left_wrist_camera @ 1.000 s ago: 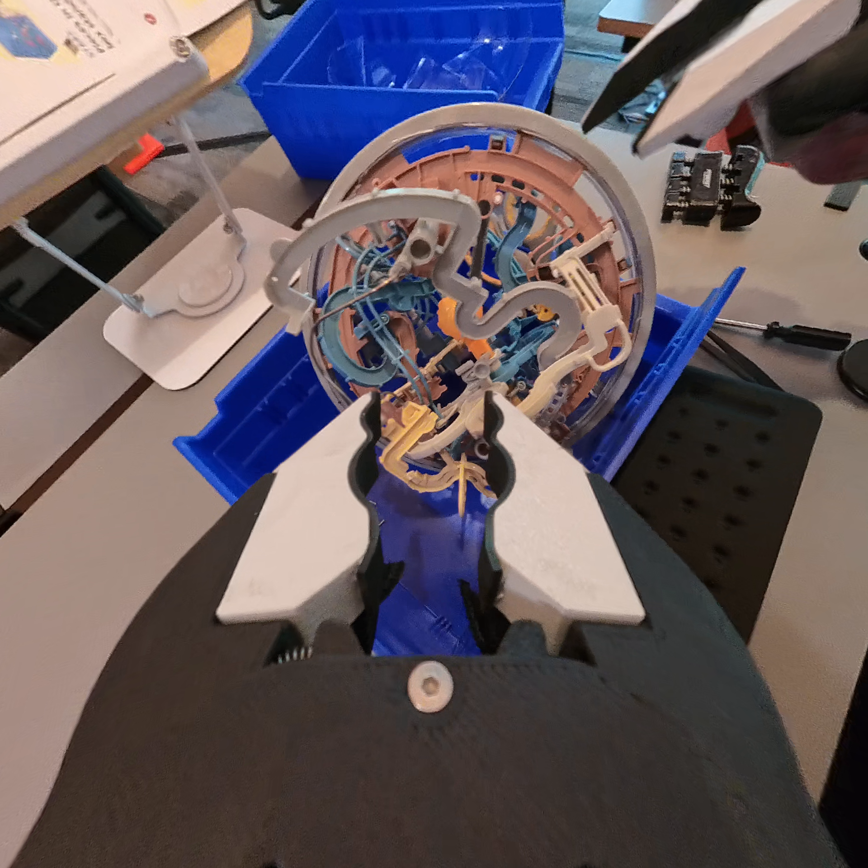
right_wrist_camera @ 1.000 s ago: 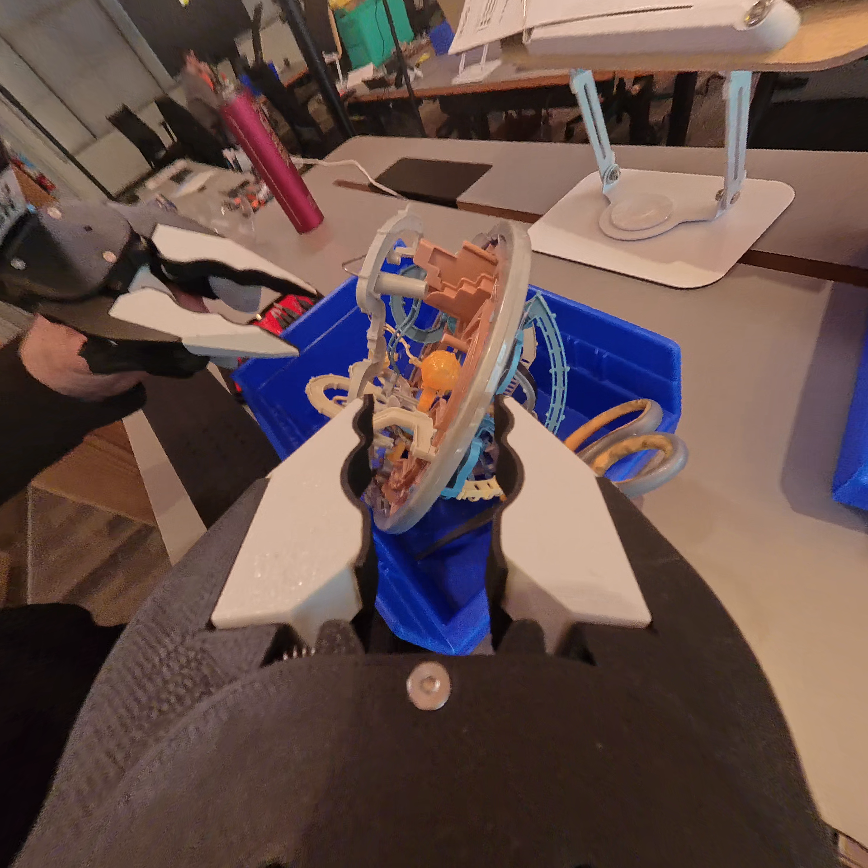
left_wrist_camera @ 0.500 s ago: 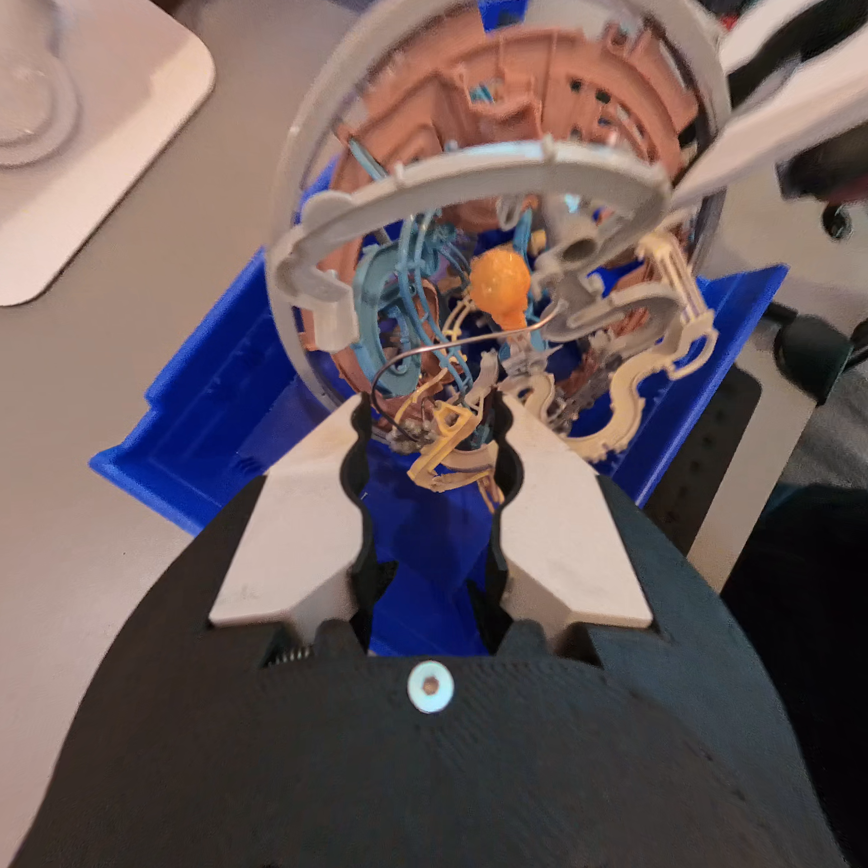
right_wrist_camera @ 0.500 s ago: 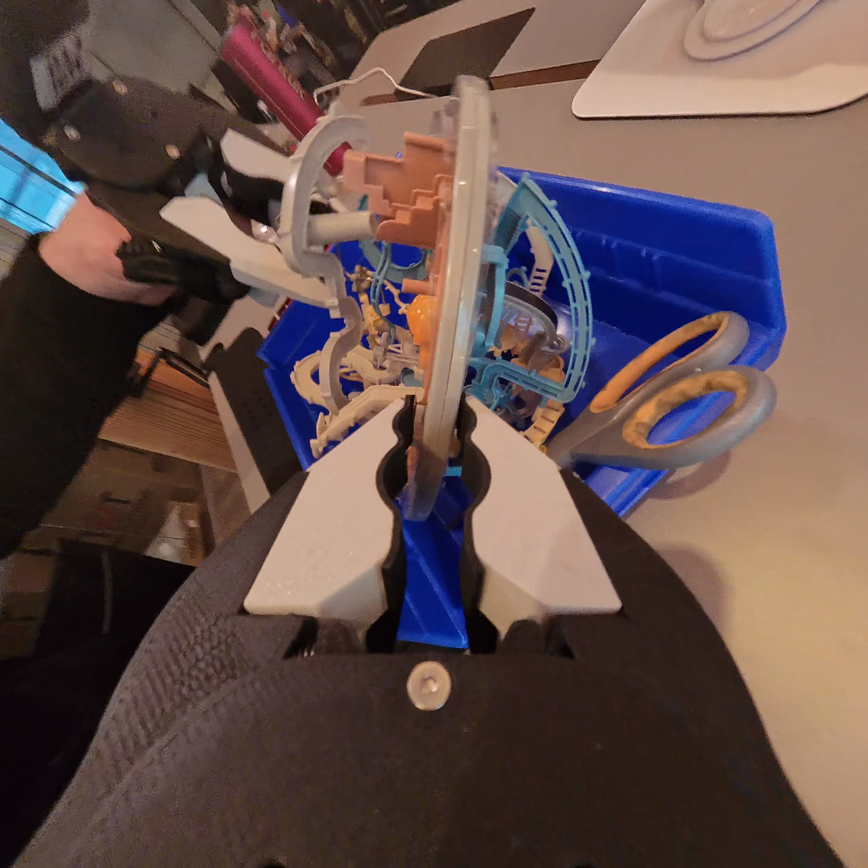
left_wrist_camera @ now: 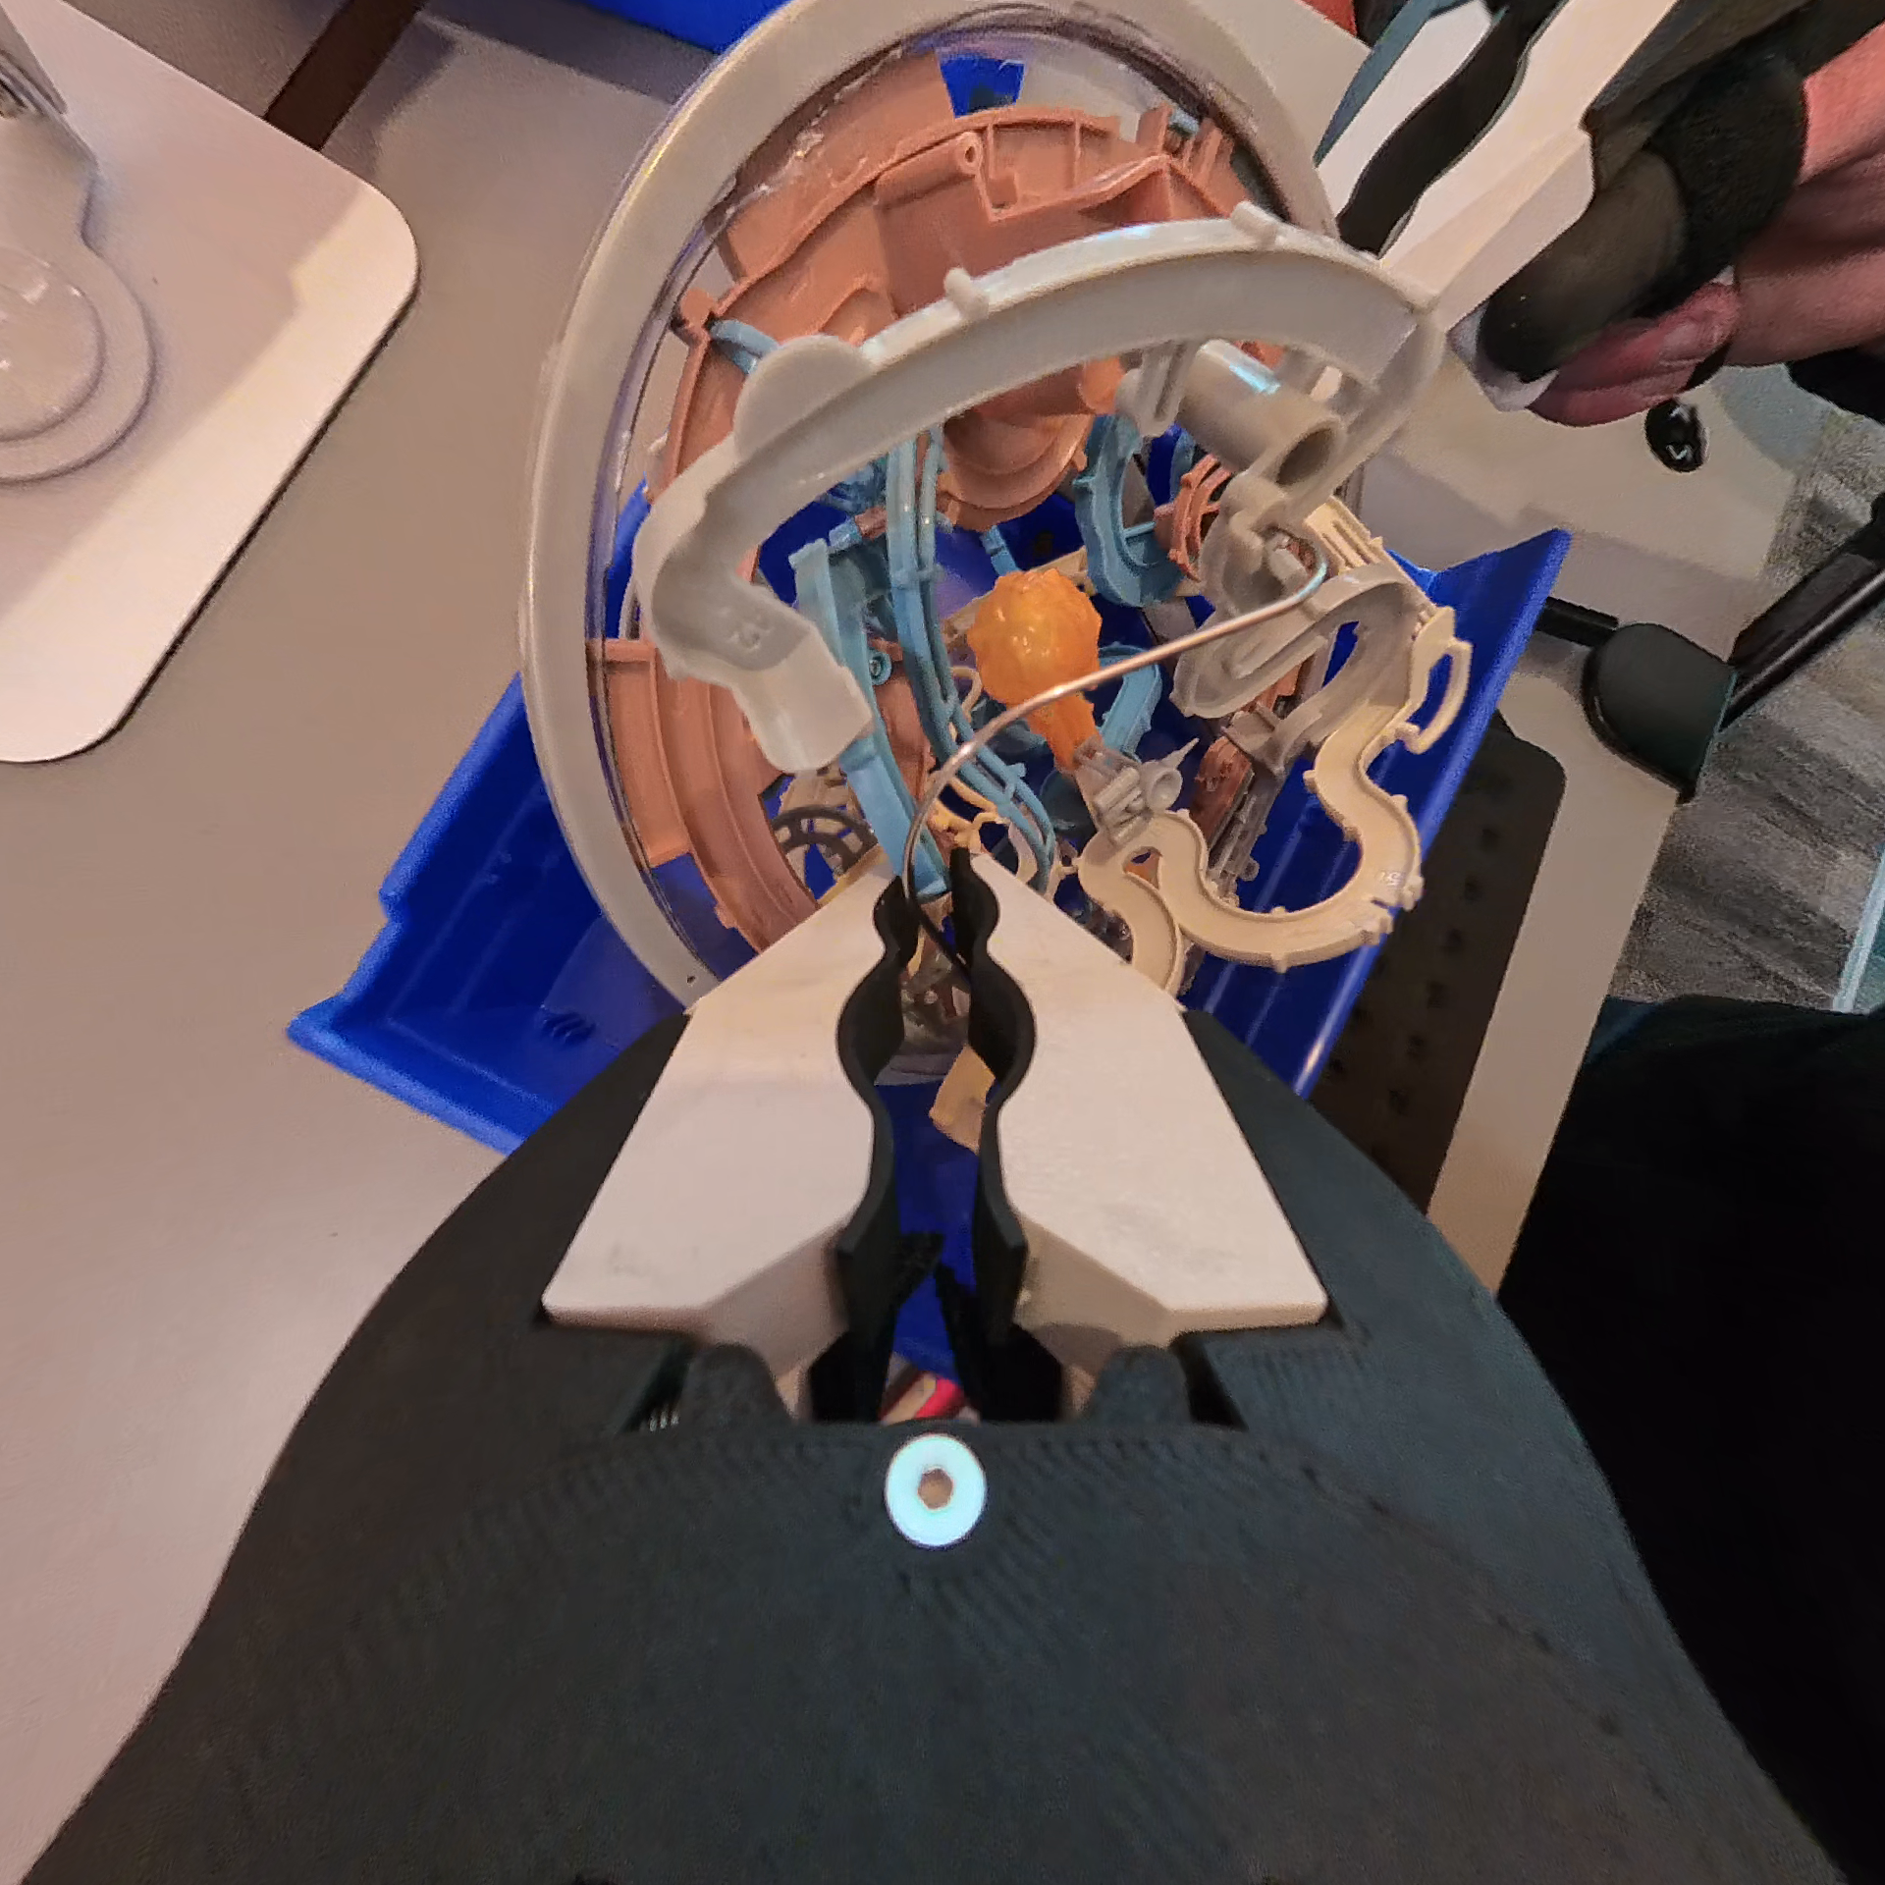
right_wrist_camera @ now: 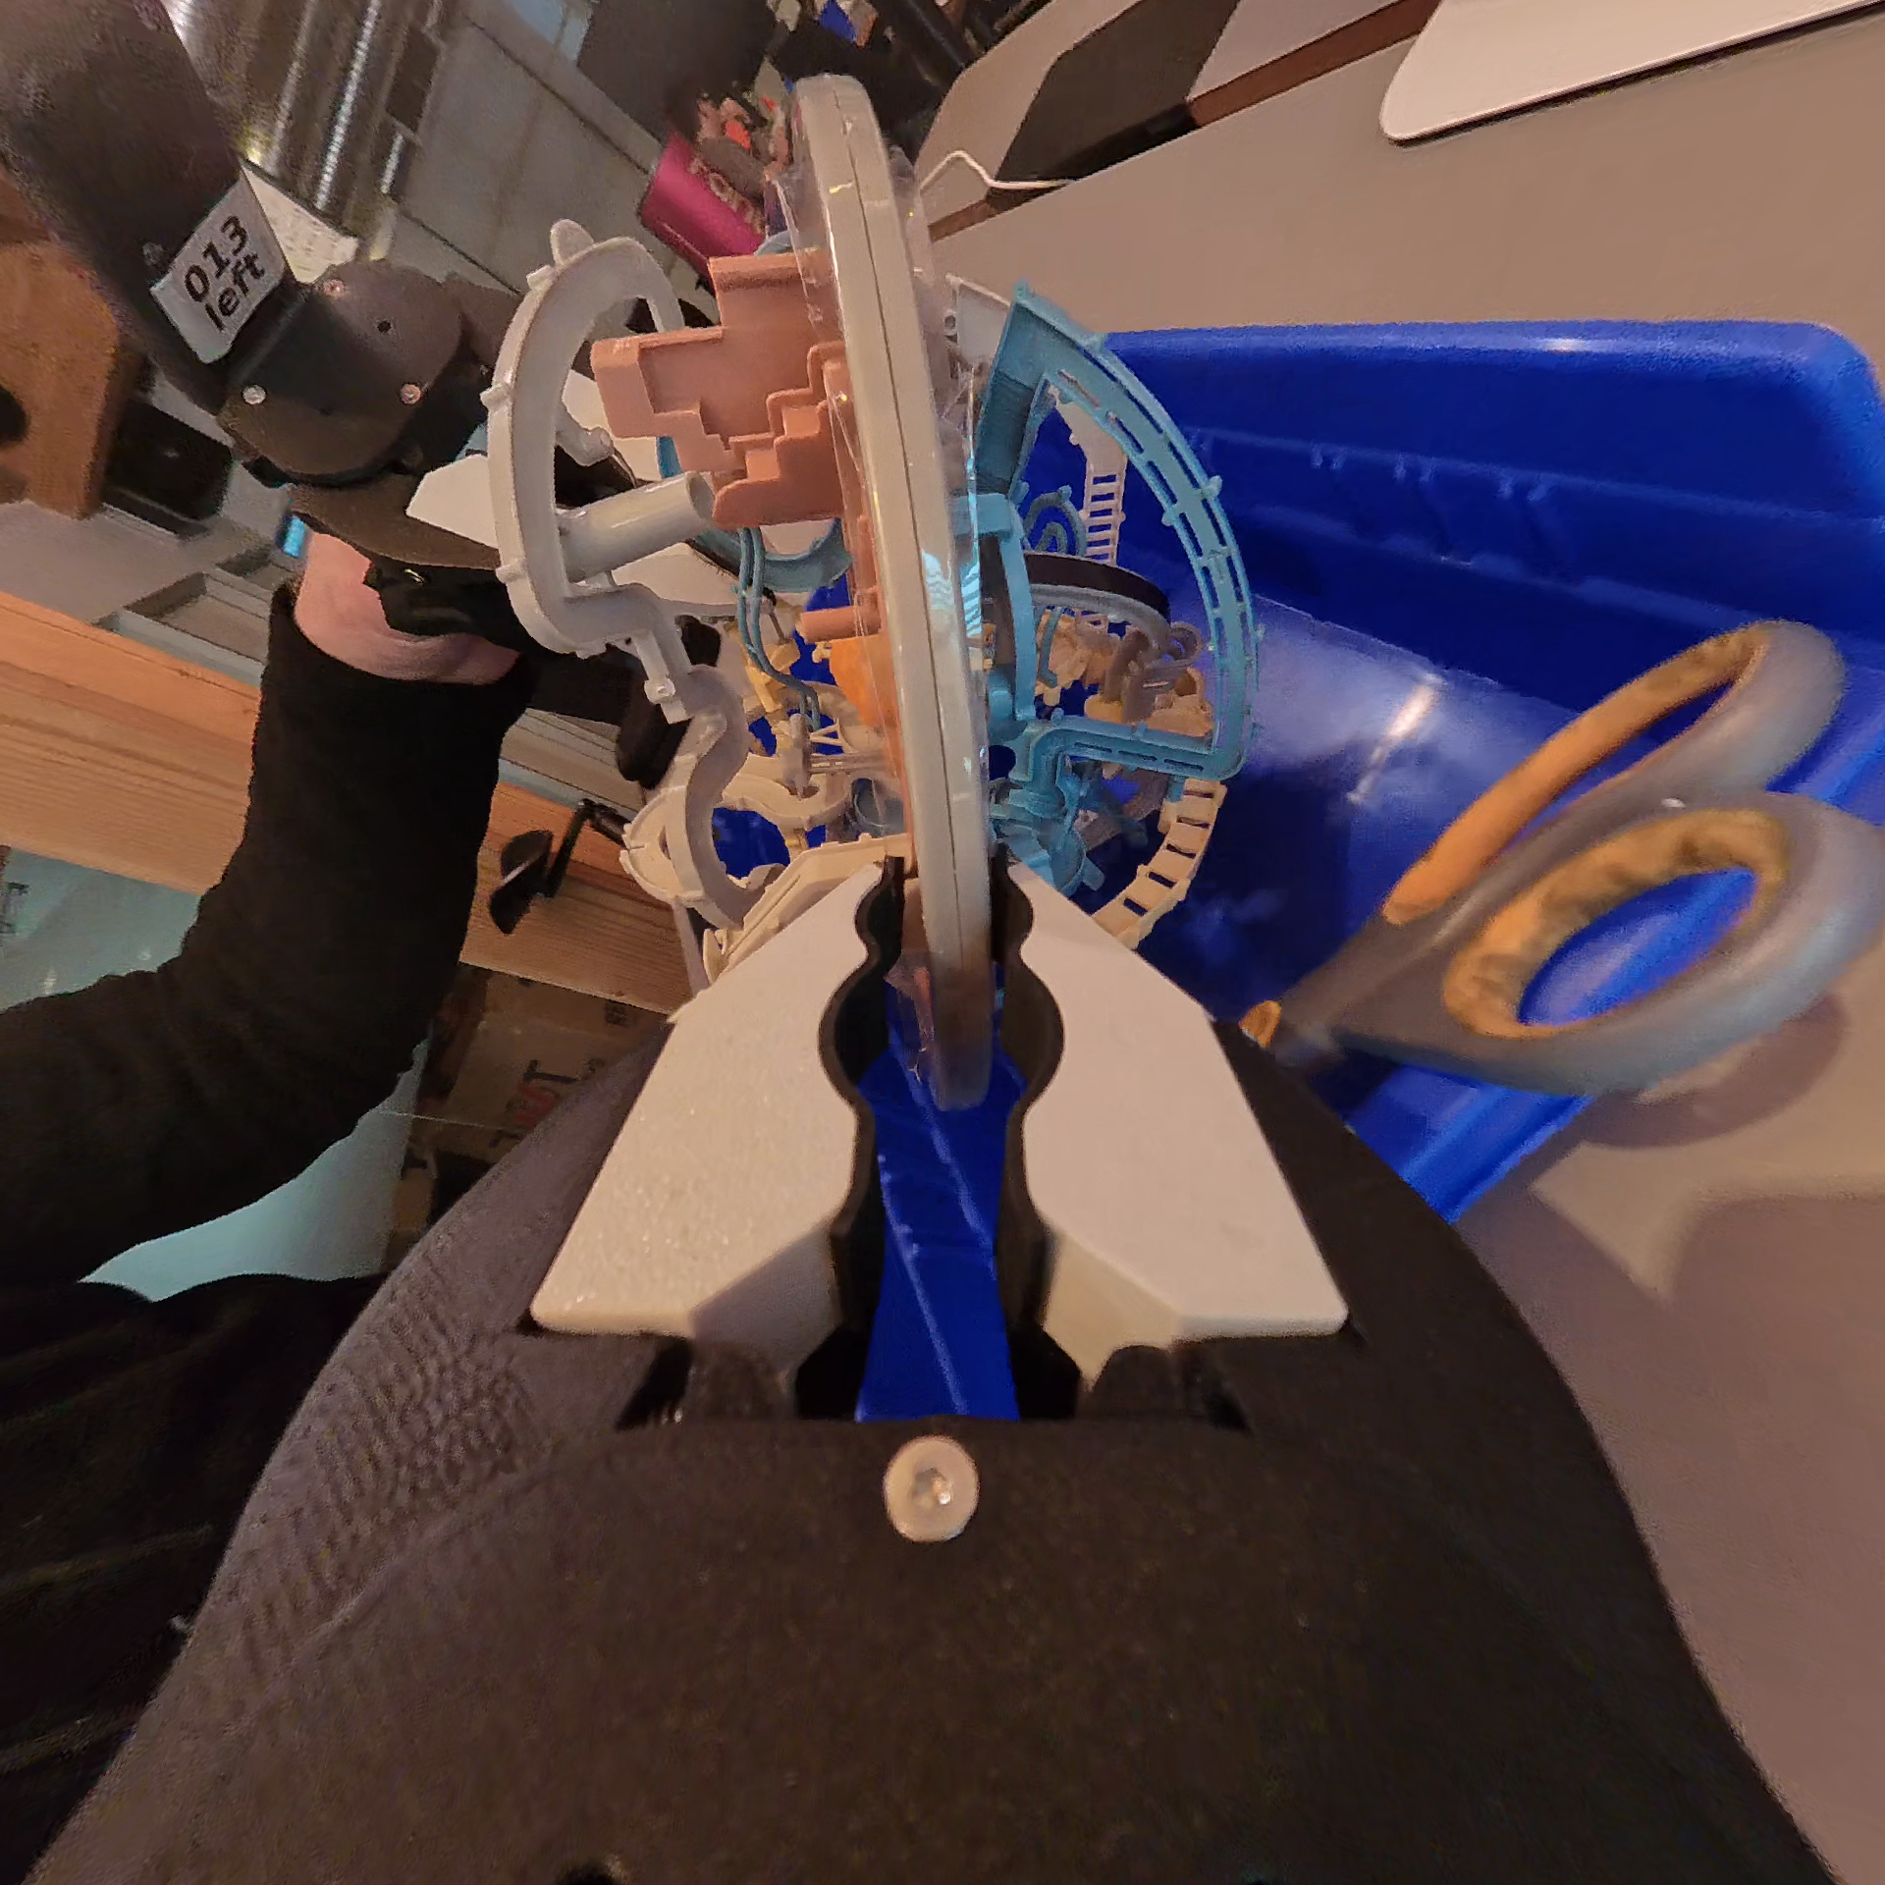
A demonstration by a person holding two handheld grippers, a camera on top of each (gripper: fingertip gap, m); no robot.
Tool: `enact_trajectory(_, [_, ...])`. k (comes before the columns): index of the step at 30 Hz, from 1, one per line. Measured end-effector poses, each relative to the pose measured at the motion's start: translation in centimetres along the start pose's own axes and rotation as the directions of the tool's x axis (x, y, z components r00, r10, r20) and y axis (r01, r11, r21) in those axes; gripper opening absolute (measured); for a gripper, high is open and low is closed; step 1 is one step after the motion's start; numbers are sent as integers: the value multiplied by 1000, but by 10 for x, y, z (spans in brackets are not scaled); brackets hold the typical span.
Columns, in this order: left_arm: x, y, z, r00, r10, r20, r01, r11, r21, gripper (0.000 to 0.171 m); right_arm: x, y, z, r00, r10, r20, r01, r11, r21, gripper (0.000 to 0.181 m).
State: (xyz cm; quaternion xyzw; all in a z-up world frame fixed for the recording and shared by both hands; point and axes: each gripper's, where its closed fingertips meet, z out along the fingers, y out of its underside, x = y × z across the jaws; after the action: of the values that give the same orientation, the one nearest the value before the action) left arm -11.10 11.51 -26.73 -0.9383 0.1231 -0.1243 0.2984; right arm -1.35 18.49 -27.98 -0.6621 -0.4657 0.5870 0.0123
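Note:
A round maze toy with a grey ring (left_wrist_camera: pixel 571 571) and tan, blue, cream and orange tracks inside stands on edge over a blue bin (left_wrist_camera: pixel 479 918). My left gripper (left_wrist_camera: pixel 933 893) is shut on a thin metal wire (left_wrist_camera: pixel 1122 663) that curves out of the toy's inner tracks. My right gripper (right_wrist_camera: pixel 944 898) is shut on the lower edge of the grey ring (right_wrist_camera: pixel 877 408), which I see edge-on. The right gripper also shows at the top right of the left wrist view (left_wrist_camera: pixel 1428 173), at the ring's rim. The left gripper's body (right_wrist_camera: pixel 347 388) shows behind the toy; its fingertips are hidden there.
Grey scissors with orange-lined handles (right_wrist_camera: pixel 1632 918) lie in the blue bin (right_wrist_camera: pixel 1530 459). A white stand base (left_wrist_camera: pixel 153 408) sits on the grey table to the left. A black perforated mat (left_wrist_camera: pixel 1448 969) lies right of the bin. A pink bottle (right_wrist_camera: pixel 694 204) stands farther off. The left gripper's tips are roughly 12 centimeters from the right gripper's.
My left gripper was open around the toy's lower tracks and has now closed on the thin wire. My right gripper closed on the ring a moment earlier and still holds it.

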Motion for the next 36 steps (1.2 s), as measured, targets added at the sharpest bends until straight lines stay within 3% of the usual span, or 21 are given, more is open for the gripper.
enact_trajectory(4, [-5, -7, -25, 1000, 14, -22, -16, 998, -53, 4, -21, -8, 7, 998, 27, 62, -27, 1000, -10, 14])
enact_trajectory(11, [-14, -14, -41, 989, -13, -147, -29, 958, -284, 3, -56, 8, 18, 979, 97, 180, -84, 993, -81, 14])
enact_trajectory(17, [-8, -26, -31, 978, 26, -207, -120, 883, -453, 3, -64, 33, 26, 965, 140, 219, -112, 984, -136, 13])
enact_trajectory(23, [-20, -22, 4, 976, 92, -196, -200, 728, -656, 4, -57, 47, 28, 953, 207, 223, -179, 974, -138, 18])
enact_trajectory(28, [-27, -31, 29, 977, 97, -192, -206, 679, -705, 5, -60, 45, 16, 947, 204, 248, -178, 976, -123, 53])
enact_trajectory(30, [-27, -30, 33, 974, 98, -206, -218, 662, -717, 3, -54, 44, 9, 956, 200, 216, -181, 978, -104, 80])
enact_trajectory(36, [-24, -33, 38, 973, 104, -205, -219, 683, -697, 3, -38, 48, -2, 978, 168, 123, -162, 985, -56, 79])
